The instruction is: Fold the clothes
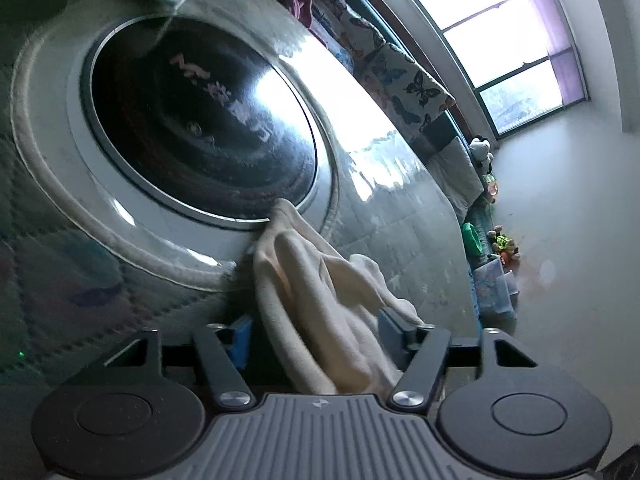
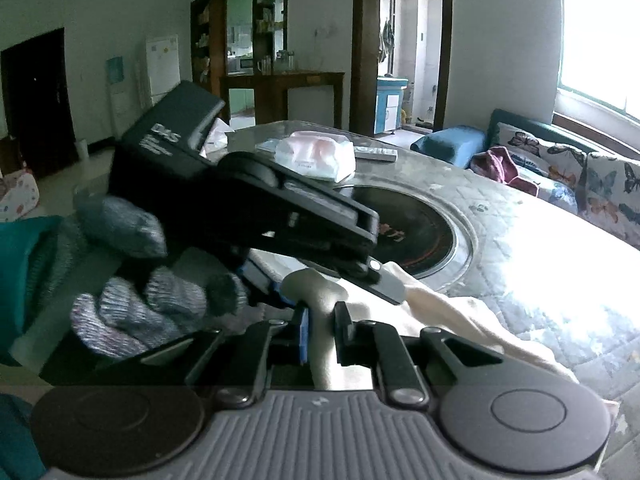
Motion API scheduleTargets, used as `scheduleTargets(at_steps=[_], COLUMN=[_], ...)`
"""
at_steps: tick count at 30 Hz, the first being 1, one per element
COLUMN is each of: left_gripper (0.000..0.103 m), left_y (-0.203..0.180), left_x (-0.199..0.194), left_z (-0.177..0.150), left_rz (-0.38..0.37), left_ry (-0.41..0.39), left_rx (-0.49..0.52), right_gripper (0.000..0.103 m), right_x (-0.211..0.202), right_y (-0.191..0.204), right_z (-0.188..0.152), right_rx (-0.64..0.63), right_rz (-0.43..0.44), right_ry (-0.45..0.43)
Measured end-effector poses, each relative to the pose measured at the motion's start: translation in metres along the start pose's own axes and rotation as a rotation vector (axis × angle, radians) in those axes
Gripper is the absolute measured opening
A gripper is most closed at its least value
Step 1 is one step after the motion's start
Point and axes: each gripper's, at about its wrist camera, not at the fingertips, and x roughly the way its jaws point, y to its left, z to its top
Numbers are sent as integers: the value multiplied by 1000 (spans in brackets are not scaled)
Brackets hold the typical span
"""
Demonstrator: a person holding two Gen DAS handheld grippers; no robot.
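Note:
A cream cloth (image 1: 320, 312) lies bunched on the quilted table cover (image 1: 400, 208) beside the round black cooktop (image 1: 200, 128). My left gripper (image 1: 316, 340) has its jaws wide apart with the cloth running between them; whether they press it is unclear. My right gripper (image 2: 322, 336) is shut on a fold of the same cream cloth (image 2: 440, 312), jaws narrow around it. The left gripper's black body (image 2: 248, 208) and the gloved hand (image 2: 152, 304) holding it show just ahead of the right gripper.
A tissue pack (image 2: 316, 156) and a remote (image 2: 376, 154) lie on the table's far side. A sofa with butterfly cushions (image 2: 560, 160) and a maroon garment (image 2: 500, 164) runs along the window wall. A dark wooden counter (image 2: 280, 88) stands further back.

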Motion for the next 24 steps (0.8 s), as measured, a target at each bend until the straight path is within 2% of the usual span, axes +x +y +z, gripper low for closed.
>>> scheduleTargets(at_steps=[8,12,17,18,20,24], left_gripper=[31,24,23,23,23,23], left_y=[0,-3,-8,-10,-13,-18], left_x=[5,5,4,4,3,6], left_z=[-3,-5,-9,-10,-12,-16], left_rz=[19,42,64,70,83,103], left_ry=[-5,-16,-30,-33,-38,-50], left_rx=[15,57,121,137,168,217], right_gripper=[11,16,18,21,26,28], right_x=[2,3,-9,-12,-19,-33], right_y=[3,3,-4,-6,-13,-32], right_z=[-7,-12,-17,-18,-22,-33], right_rx=[-1,5,32,39,65,137], right_rz=[32,49,35,27,-4,-82], right_ry=[4,11,4,2,1,1])
